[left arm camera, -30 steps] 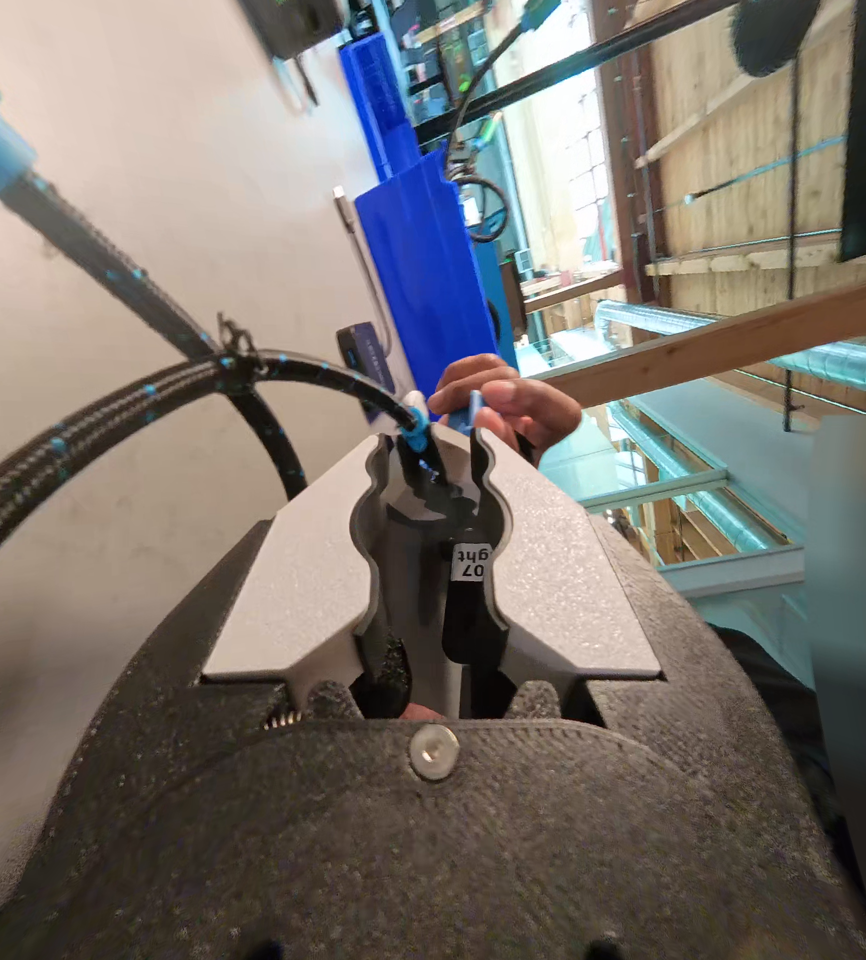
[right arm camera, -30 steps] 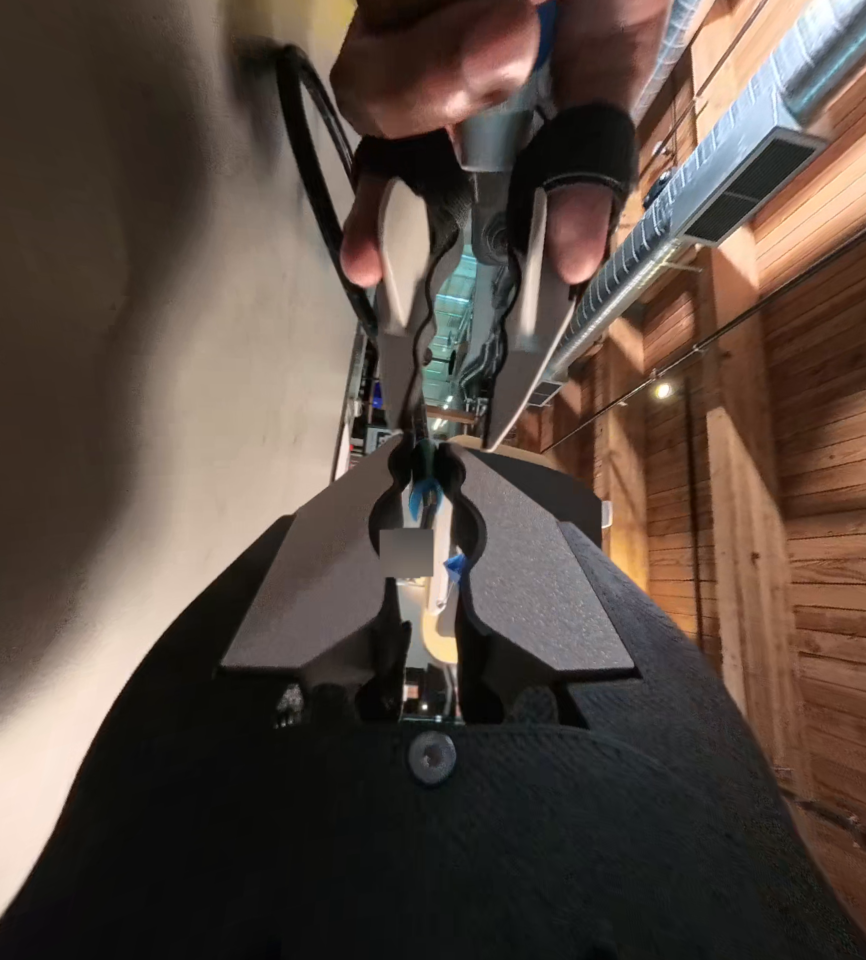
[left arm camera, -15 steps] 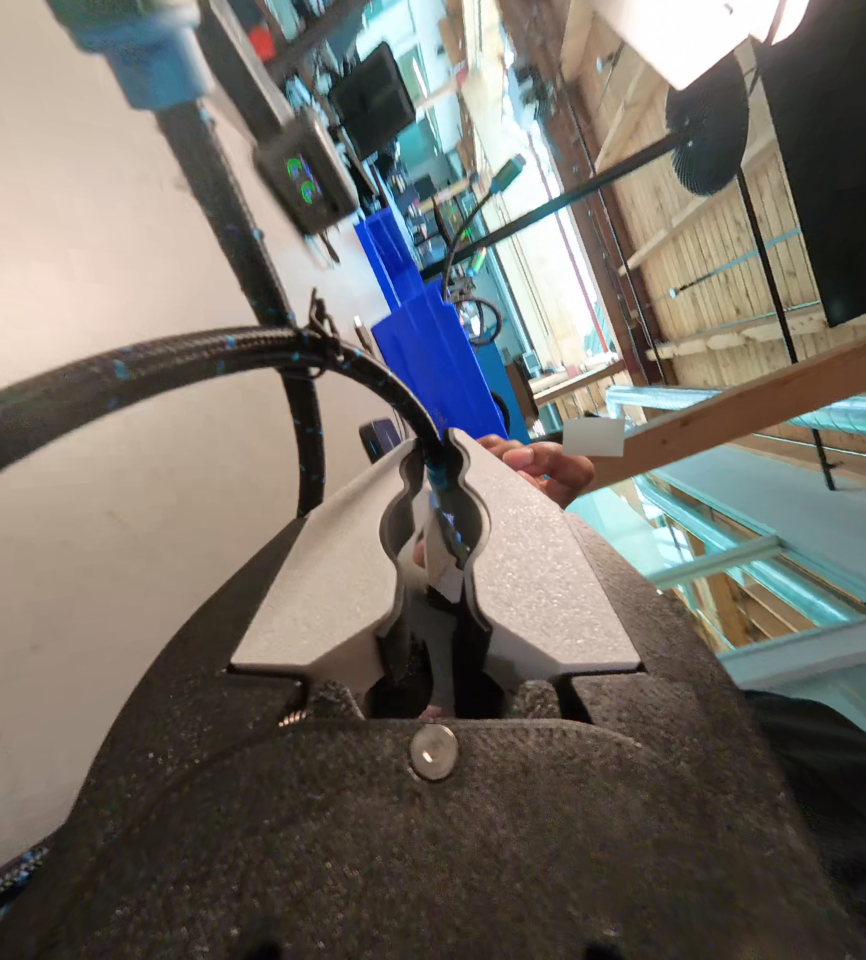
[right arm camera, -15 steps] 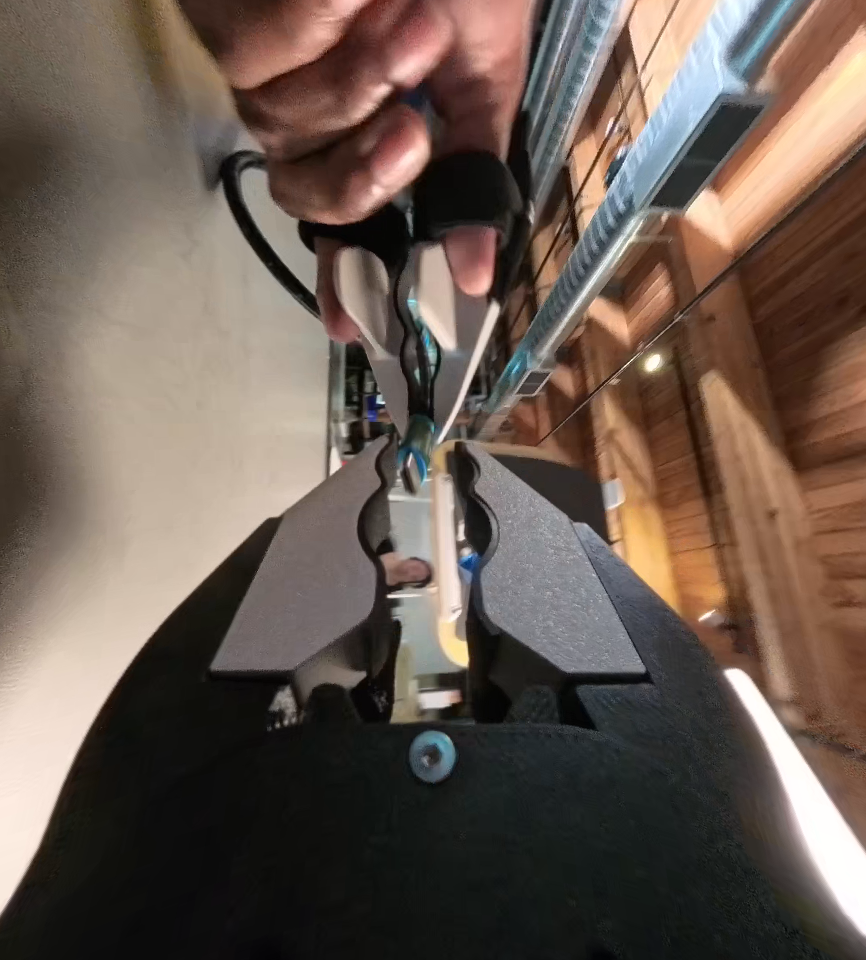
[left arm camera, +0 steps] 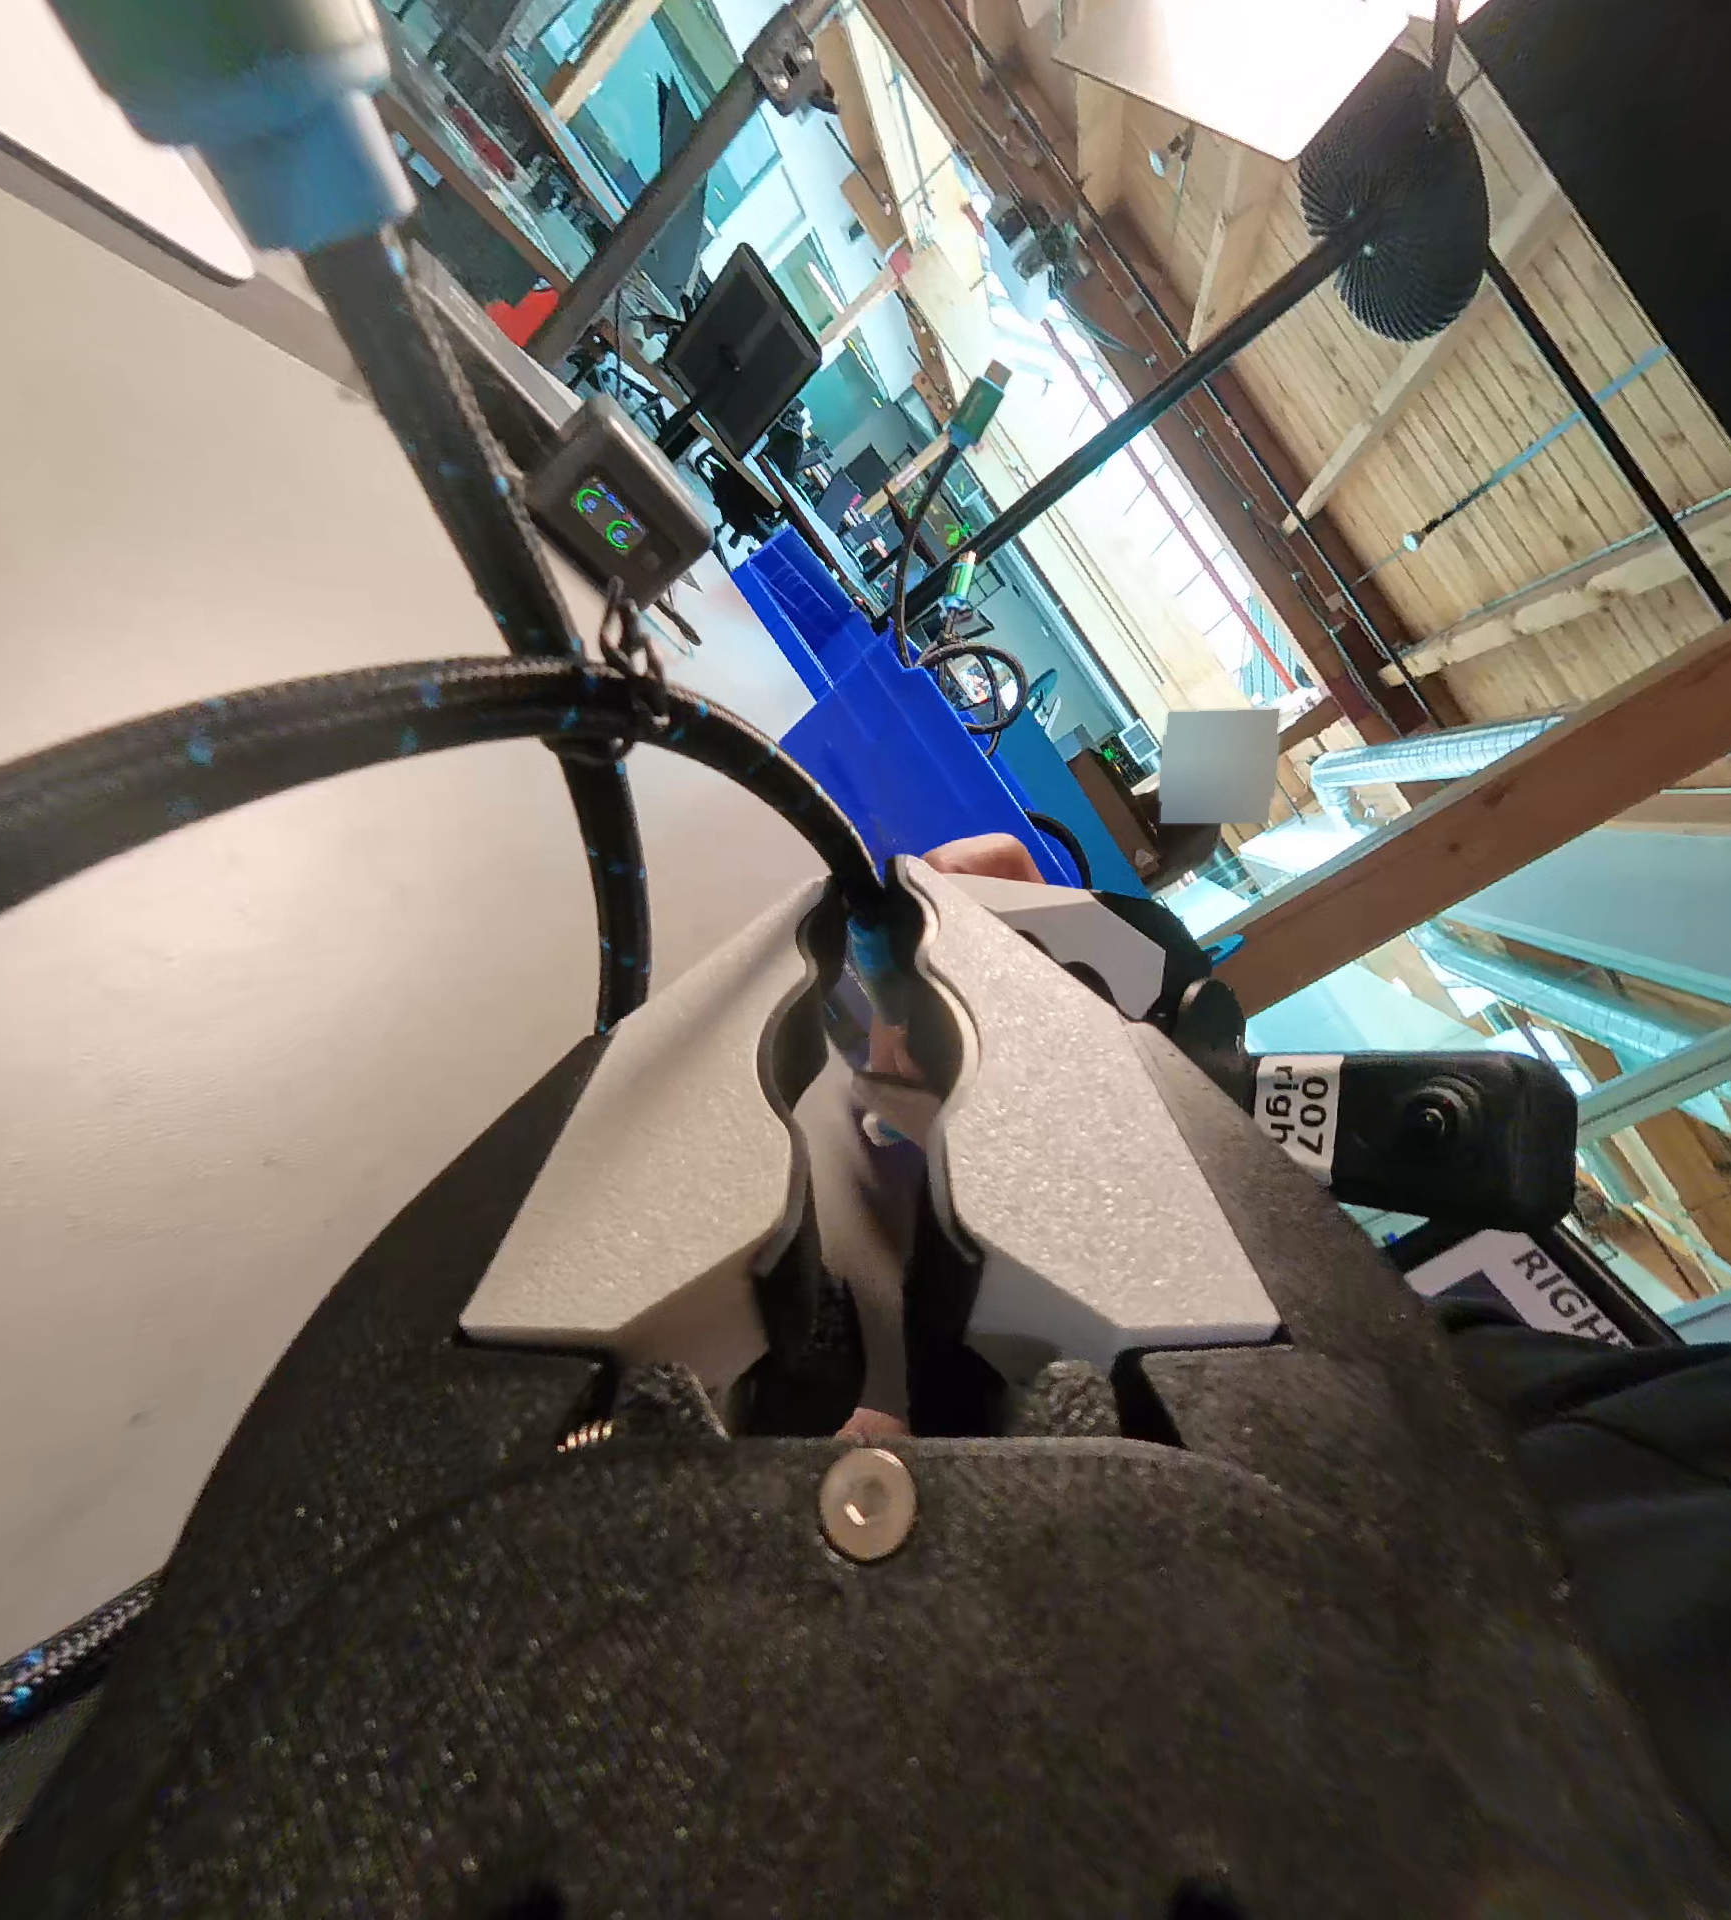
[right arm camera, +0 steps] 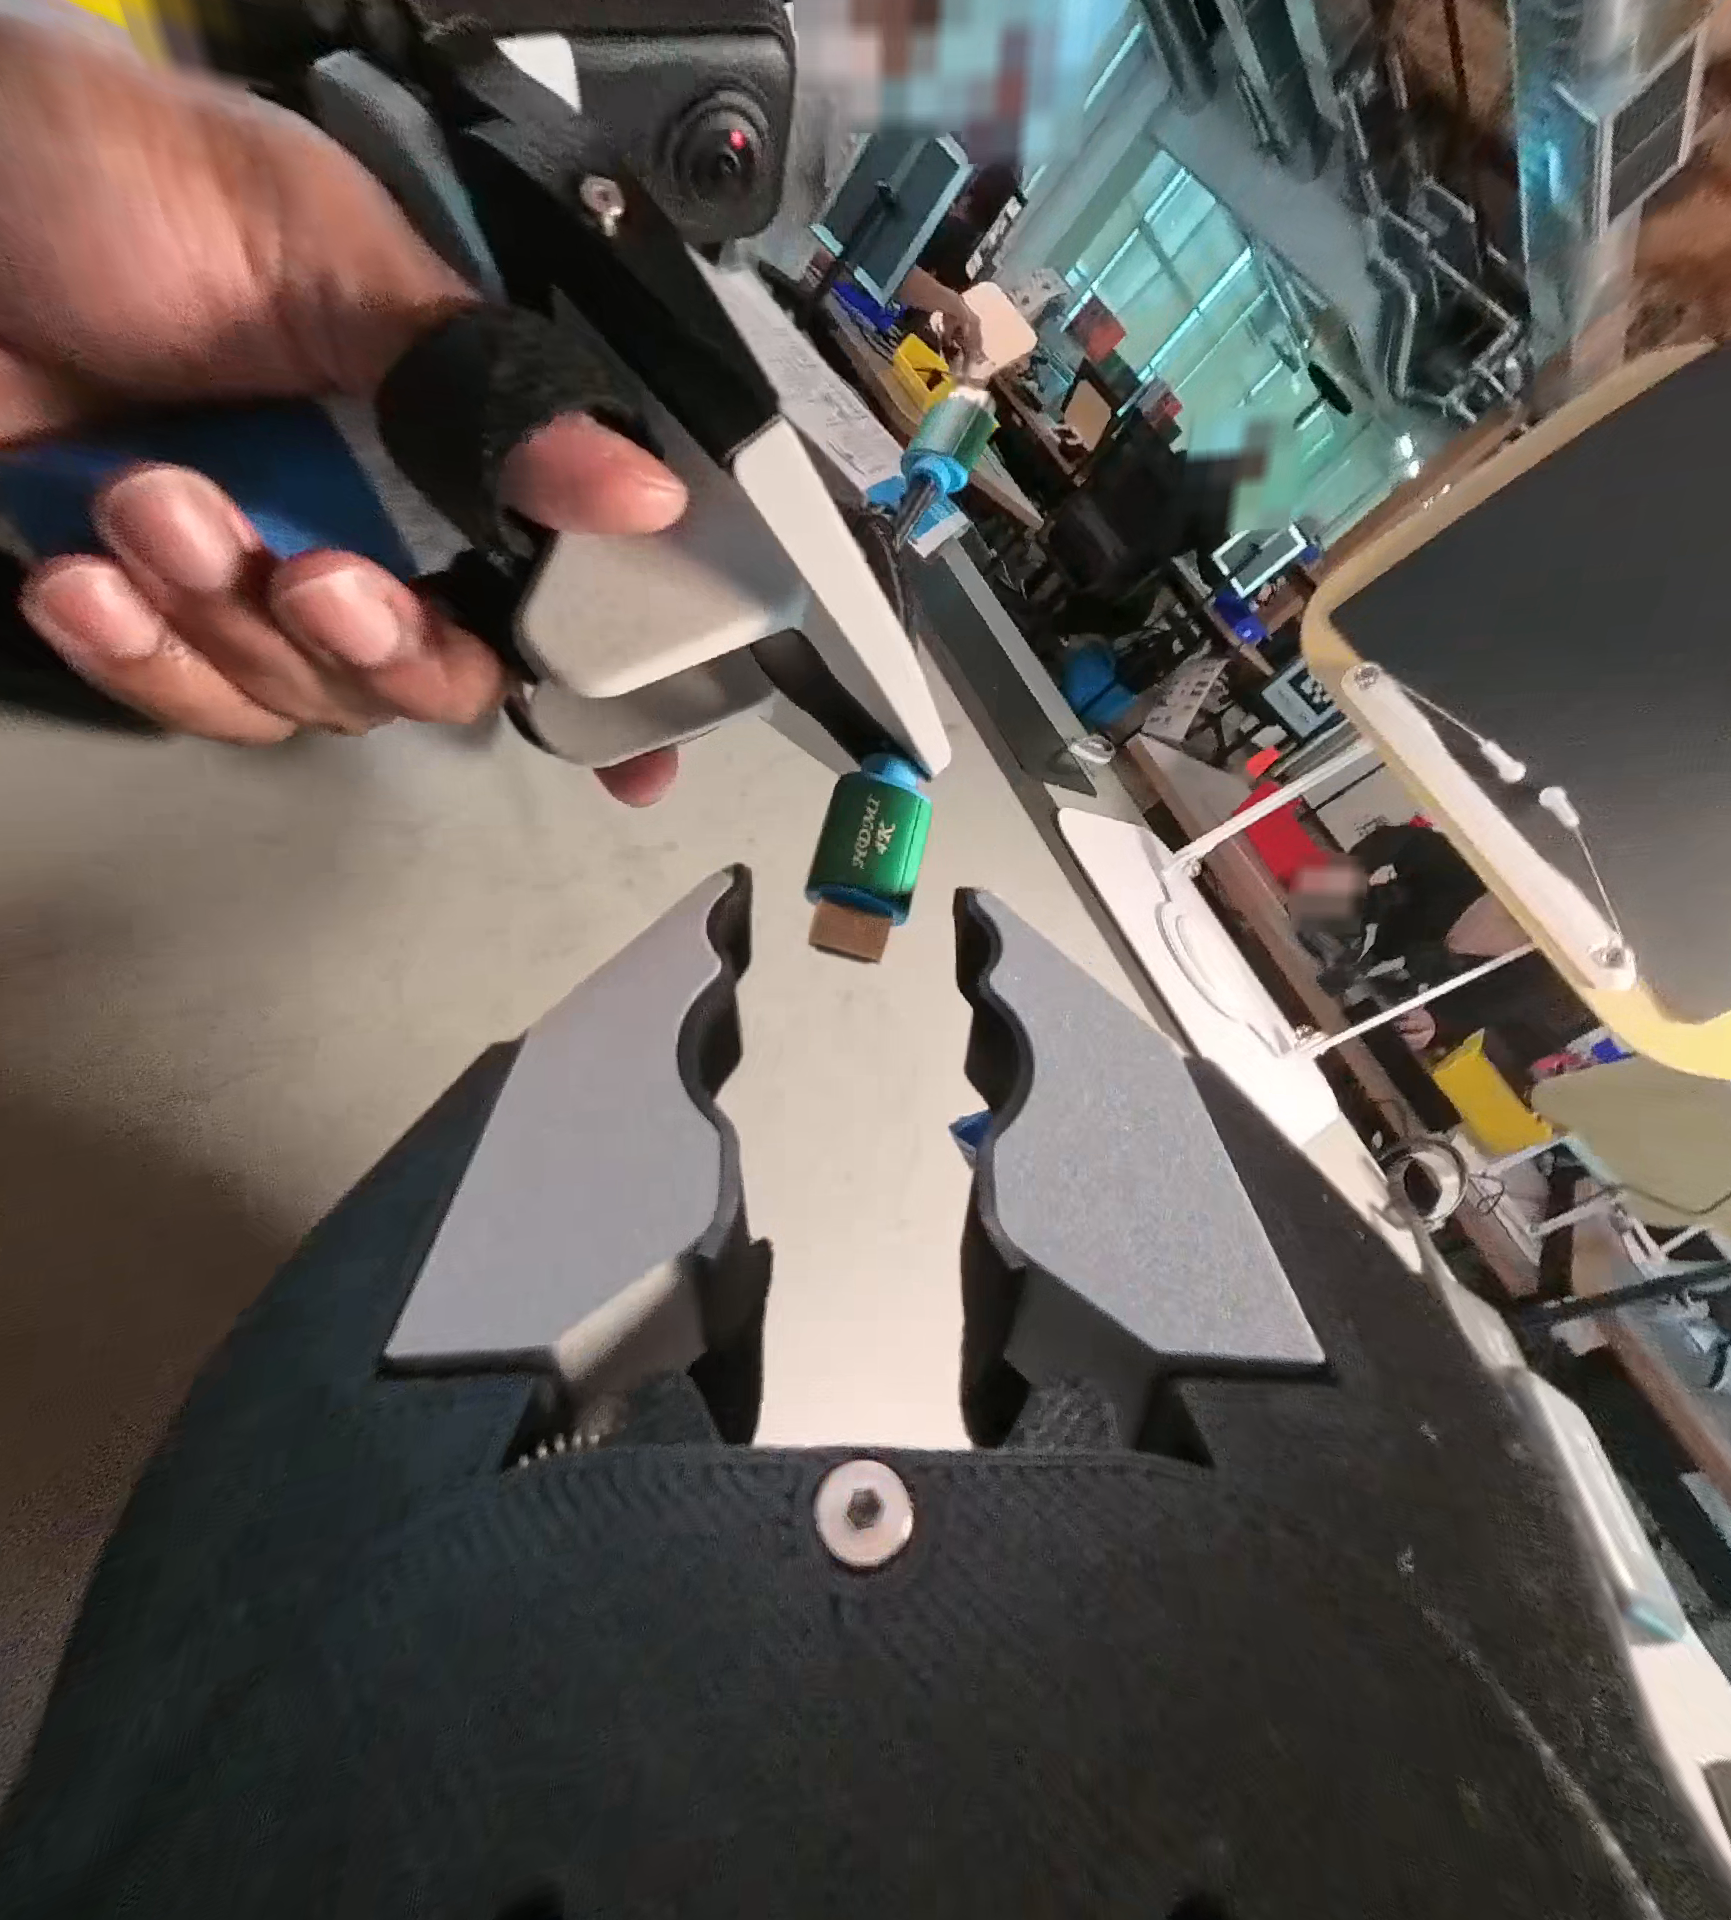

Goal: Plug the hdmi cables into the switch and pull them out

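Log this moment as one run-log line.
left gripper: shut on braided cable | right gripper: open, empty | green HDMI plug: unplugged, hanging from left gripper, between right fingertips

Both cams sit right behind their own tool, looking forward along its fingers, tilted hard so the pale counter [left arm camera: 165,1091] runs up the left side. Left one looks past its tool [left arm camera: 876,914] toward blue bins [left arm camera: 902,748] and the workshop. Right one faces the opposite way, close up on the left tool [right arm camera: 902,758]. Each view catches the other tool, plus the counter.
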A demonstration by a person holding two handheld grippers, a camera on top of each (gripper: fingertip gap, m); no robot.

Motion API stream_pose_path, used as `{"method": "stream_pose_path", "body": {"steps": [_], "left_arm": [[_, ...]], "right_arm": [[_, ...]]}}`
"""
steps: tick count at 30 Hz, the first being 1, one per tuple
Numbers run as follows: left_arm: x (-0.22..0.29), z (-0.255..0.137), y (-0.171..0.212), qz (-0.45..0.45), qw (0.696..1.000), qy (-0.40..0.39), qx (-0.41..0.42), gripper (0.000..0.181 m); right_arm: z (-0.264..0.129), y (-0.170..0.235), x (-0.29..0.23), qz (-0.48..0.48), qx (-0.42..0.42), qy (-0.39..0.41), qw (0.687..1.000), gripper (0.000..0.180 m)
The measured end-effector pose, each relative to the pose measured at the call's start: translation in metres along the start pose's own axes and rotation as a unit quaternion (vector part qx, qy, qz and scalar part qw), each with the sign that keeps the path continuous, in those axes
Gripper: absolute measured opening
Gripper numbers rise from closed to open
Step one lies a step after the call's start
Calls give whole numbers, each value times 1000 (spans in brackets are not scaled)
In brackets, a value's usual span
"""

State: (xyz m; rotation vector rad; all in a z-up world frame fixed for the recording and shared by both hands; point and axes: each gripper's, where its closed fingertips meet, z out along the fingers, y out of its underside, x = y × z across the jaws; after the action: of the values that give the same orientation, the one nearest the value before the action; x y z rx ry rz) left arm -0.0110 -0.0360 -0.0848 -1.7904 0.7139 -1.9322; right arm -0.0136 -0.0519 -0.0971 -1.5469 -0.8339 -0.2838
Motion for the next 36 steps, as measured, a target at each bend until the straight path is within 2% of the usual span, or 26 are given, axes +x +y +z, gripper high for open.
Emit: {"method": "stream_pose_path", "body": {"steps": [2, 3, 8, 12, 19, 22, 24, 26, 31, 36], "left_arm": [[4, 2, 3, 8, 1000, 8, -6, 8], [6, 2, 3, 9, 1000, 13, -5, 8], [15, 1, 6, -6, 998, 54, -37, 7], [24, 1, 16, -4, 994, 85, -75, 21], [27, 7, 33, 10, 991, 82, -105, 15], [27, 6, 33, 18, 991, 81, -101, 13], [24, 5, 27, 24, 994, 71, -83, 13], [14, 2, 22, 32, 995, 44, -79, 13], [-4, -1, 17, 61, 995, -20, -78, 13], [-6, 0, 23, 80, 992, -36, -90, 13]], "right_arm": [[0, 1, 2, -10, -1, 11, 1000, 24], [-1, 0, 2, -22, 1, 13, 1000, 21], [-8, -6, 3, -31, 43, -5, 999, 21], [-13, -6, 3, 1, 63, -34, 997, 21], [-18, -10, 1, 20, 81, -61, 995, 21], [-23, -2, 0, -9, 54, -85, 995, 21], [-34, 18, 1, -29, -2, -123, 992, 32], [-51, 44, 9, -8, -69, -161, 985, 45], [-87, 98, 39, 97, -174, -169, 965, 74], [-93, 140, 30, 136, -265, -185, 937, 90]]}}
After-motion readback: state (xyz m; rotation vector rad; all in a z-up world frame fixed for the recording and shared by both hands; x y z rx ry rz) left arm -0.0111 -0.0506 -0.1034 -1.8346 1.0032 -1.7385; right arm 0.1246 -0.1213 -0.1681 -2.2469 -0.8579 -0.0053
